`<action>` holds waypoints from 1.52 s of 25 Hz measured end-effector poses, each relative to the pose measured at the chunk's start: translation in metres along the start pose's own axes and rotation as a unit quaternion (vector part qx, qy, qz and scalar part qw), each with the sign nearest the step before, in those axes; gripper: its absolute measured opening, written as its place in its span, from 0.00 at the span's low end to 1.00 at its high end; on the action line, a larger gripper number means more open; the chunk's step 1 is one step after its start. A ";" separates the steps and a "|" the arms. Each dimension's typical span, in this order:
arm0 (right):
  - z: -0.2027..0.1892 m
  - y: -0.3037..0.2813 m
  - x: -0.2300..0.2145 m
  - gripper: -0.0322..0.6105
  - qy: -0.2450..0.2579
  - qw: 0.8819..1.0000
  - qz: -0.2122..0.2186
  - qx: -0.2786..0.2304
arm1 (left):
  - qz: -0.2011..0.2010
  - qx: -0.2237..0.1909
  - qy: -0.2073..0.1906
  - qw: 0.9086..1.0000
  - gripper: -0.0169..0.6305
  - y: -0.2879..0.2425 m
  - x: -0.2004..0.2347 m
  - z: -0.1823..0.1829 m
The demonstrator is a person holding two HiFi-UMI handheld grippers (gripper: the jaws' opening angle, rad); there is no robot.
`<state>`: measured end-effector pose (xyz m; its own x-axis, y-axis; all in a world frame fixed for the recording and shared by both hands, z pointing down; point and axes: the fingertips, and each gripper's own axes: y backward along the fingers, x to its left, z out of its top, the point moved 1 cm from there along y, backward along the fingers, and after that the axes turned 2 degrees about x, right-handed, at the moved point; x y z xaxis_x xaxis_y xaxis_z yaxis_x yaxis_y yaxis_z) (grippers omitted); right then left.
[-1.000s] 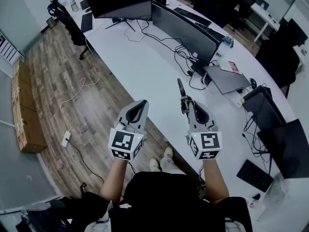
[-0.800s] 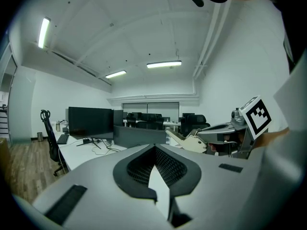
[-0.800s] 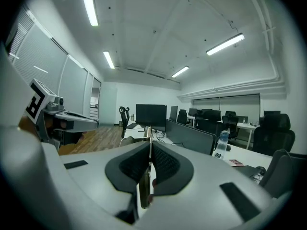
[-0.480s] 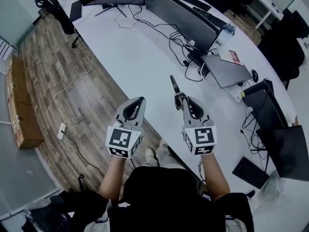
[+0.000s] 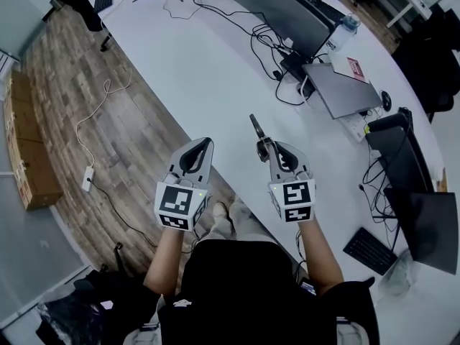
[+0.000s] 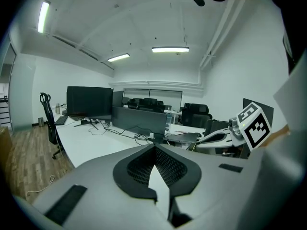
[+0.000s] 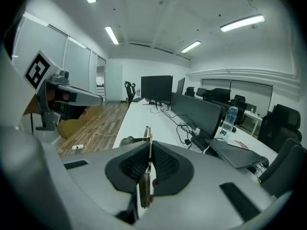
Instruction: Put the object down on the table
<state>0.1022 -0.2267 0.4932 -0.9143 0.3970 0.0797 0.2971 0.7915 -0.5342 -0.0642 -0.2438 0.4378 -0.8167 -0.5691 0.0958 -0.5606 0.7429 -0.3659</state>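
Holding a thin flat object (image 5: 254,126) edge-on in the right gripper (image 5: 267,149), with both jaws pressed tight against its two faces. Reaching forward past the fingertips as a dark slim blade in the head view, pointing away from the person and further in over the table (image 5: 201,70). Showing in the right gripper view only as a narrow brass-coloured edge, running down between the two black pads and rising a little above their tips, with a small red spot low beside it. Too thin and too much edge-on to name more exactly.

Carried in the air just inside the near edge of the table, above its bare white top and not touching it. Well apart from the closed grey laptop (image 5: 338,95), the black cables (image 5: 269,56) and the water bottle (image 5: 343,29), all of them on the far part of the table.

Keeping the left gripper (image 5: 205,142) beside the right one, at about the same height, right at the near edge of the table where the wooden floor (image 5: 108,142) begins. Closed at the tips, with the two pads meeting in a point in the left gripper view and nothing between them.
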 end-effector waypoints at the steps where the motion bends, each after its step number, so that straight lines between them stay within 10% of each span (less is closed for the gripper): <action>1: -0.005 -0.003 0.002 0.09 0.002 1.000 0.005 0.008 | 0.000 0.003 0.003 1.000 0.05 -0.001 0.000 -0.003; 38: -0.117 -0.133 0.015 0.09 0.251 0.954 0.053 0.158 | 0.022 0.099 0.054 0.993 0.05 -0.024 0.011 -0.103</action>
<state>0.0814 -0.2719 0.6638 -0.6143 0.7014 0.3616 0.2093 0.5866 -0.7823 -0.0740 -0.2319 0.5427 -0.8561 -0.4878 0.1708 -0.4943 0.6763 -0.5461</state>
